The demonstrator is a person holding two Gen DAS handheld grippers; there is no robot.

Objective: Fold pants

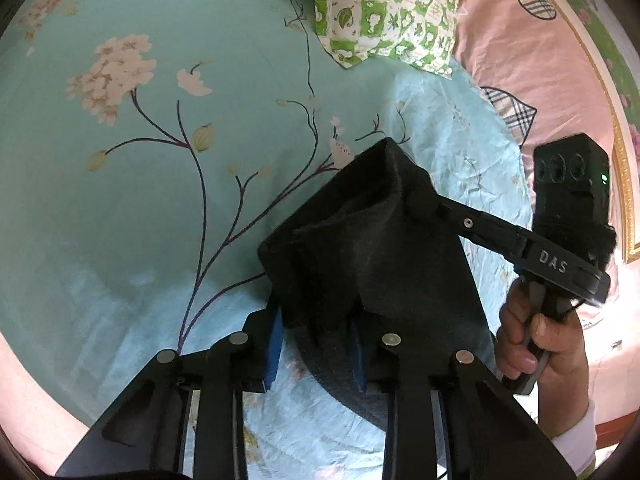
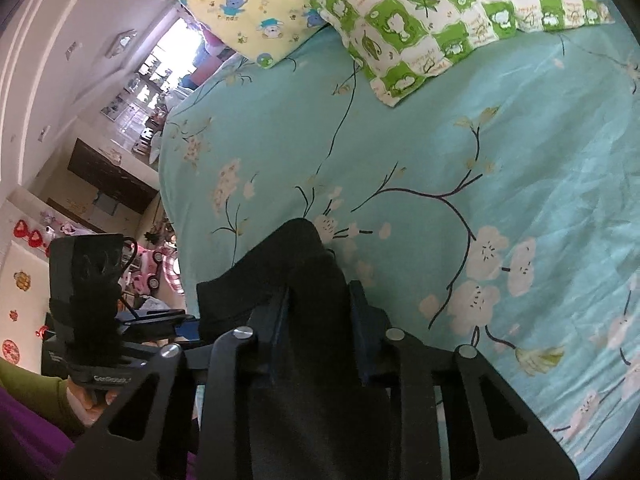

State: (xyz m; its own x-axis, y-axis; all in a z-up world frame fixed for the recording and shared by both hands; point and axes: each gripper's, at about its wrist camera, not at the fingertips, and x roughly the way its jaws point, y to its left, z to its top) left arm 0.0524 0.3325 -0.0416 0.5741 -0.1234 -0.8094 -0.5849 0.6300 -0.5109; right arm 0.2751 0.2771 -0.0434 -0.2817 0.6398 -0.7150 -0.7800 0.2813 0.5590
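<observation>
The black pants (image 1: 368, 240) hang bunched above the teal flowered bedsheet (image 1: 160, 200). My left gripper (image 1: 316, 344) is shut on one edge of the pants between its blue pads (image 1: 274, 348). My right gripper (image 1: 424, 204) comes in from the right and is shut on the other upper edge; a hand holds its handle. In the right wrist view the pants (image 2: 296, 280) fill the space between the right gripper's (image 2: 320, 312) fingers and drape over the front. The left gripper's body (image 2: 88, 300) shows at the left there. The lower part of the pants is hidden.
A green and white patterned pillow (image 1: 384, 12) lies at the far side of the bed, with a yellow bear-print pillow (image 2: 240, 4) beside it. A pink quilt (image 1: 532, 72) lies at the right. The bed's edge and room furniture (image 2: 112, 176) show at the left.
</observation>
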